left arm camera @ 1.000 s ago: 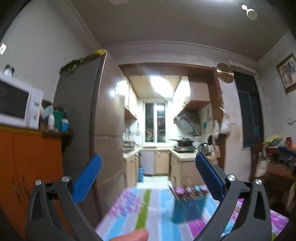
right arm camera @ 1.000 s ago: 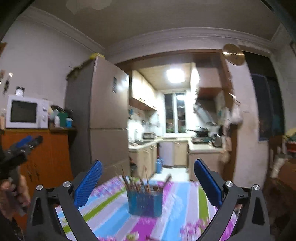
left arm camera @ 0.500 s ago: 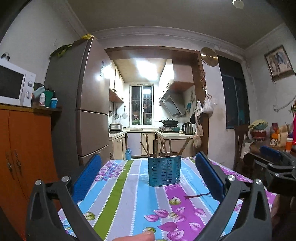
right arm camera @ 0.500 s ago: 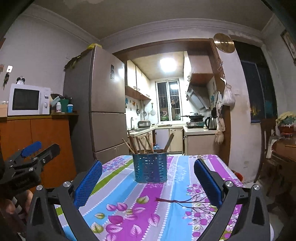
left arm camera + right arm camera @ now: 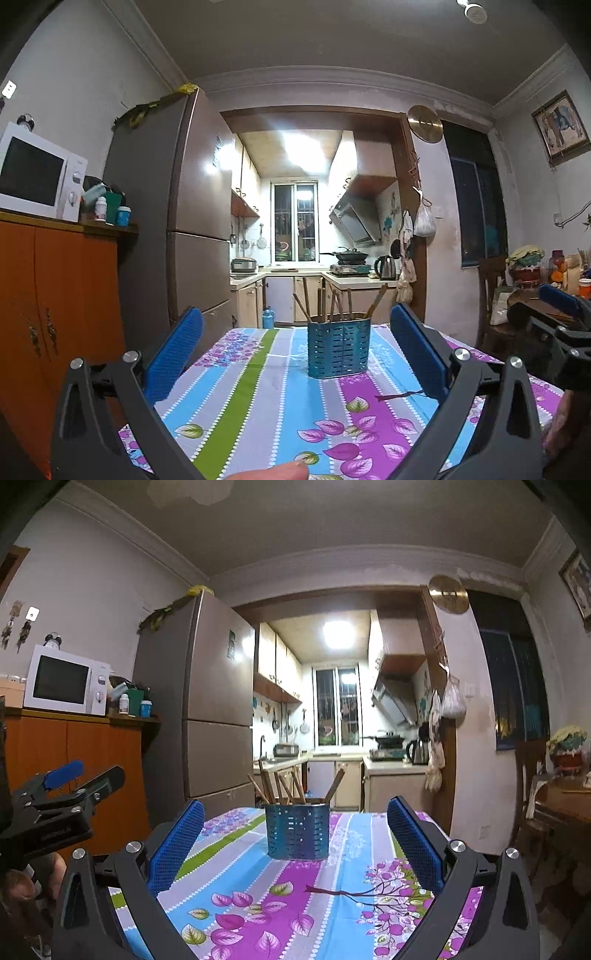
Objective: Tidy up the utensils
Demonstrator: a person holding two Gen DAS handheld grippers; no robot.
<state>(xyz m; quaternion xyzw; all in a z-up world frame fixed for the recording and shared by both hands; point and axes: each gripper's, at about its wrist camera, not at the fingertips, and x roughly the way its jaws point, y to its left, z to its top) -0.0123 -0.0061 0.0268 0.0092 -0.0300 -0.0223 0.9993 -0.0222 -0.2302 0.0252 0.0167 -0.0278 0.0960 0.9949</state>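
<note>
A blue perforated utensil holder [image 5: 339,348] stands upright on the far half of the table, with several wooden chopsticks [image 5: 321,304] sticking out of it. It also shows in the right wrist view [image 5: 297,830], with its chopsticks [image 5: 286,785]. My left gripper [image 5: 295,354] is open and empty, held above the near end of the table, well short of the holder. My right gripper [image 5: 295,836] is open and empty, at about the same distance from the holder. Each gripper shows at the edge of the other's view.
The table carries a striped floral tablecloth [image 5: 258,402]. A tall fridge [image 5: 177,236] and an orange cabinet [image 5: 55,306] with a microwave [image 5: 37,177] stand to the left. A wooden chair [image 5: 532,794] and a side table [image 5: 569,805] stand to the right. The kitchen lies beyond.
Both views have tilted down and steadied from a blurred, raised look at the room. The table and holder now sit centred between the open fingers of both grippers.
</note>
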